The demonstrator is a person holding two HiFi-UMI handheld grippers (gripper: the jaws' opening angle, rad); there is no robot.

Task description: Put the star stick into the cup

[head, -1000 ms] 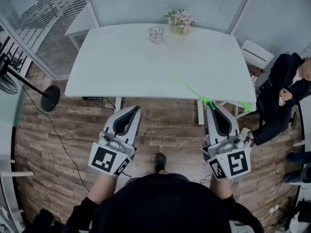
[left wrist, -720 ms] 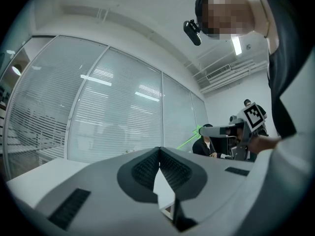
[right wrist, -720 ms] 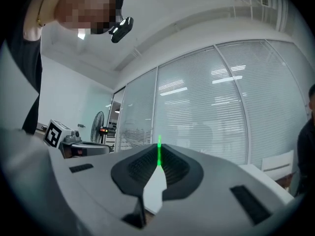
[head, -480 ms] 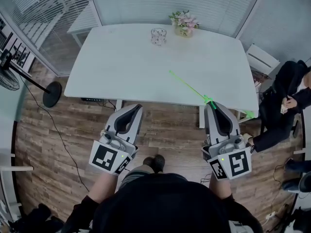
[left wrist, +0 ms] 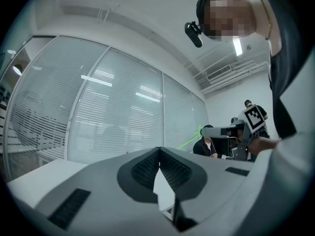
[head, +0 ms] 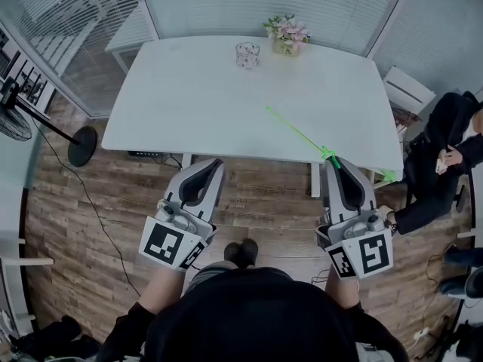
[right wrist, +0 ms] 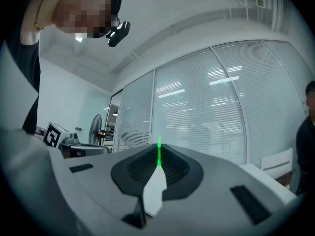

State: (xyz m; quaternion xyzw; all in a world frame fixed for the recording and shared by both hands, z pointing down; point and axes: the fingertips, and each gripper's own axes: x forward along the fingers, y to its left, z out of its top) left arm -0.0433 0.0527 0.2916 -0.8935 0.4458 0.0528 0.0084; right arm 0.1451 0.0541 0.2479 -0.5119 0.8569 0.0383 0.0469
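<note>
**A:** Star stick point(head: 298, 132), where is it at this moment?

**B:** It is in the right gripper point(head: 330, 161). The jaws are almost closed and they pinch the star stick at the end where the small green star shape sits. The thin green rod goes out from the tips and slants up and left over the white table point(head: 189, 104).

**A:** Does the rod touch the table?

**B:** From above I cannot tell. In the right gripper view it comes out straight from between the two pads point(right wrist: 170, 168), with no gap beside it.

**A:** And the cup?

**B:** The cup point(head: 247, 54) is clear glass and stands upright near the far edge of the table, just beside a small pot of flowers point(head: 284, 33). It is well apart from the free end of the star stick.

**A:** What about the other tool?

**B:** The left gripper point(head: 214, 164) is over the wooden floor point(head: 256, 194), just in front of the near table edge. Its jaws are pressed together and nothing is between them.

**A:** Anything else near?

**B:** A seated person point(head: 441, 153) is at the right side, beyond the table corner.
</note>
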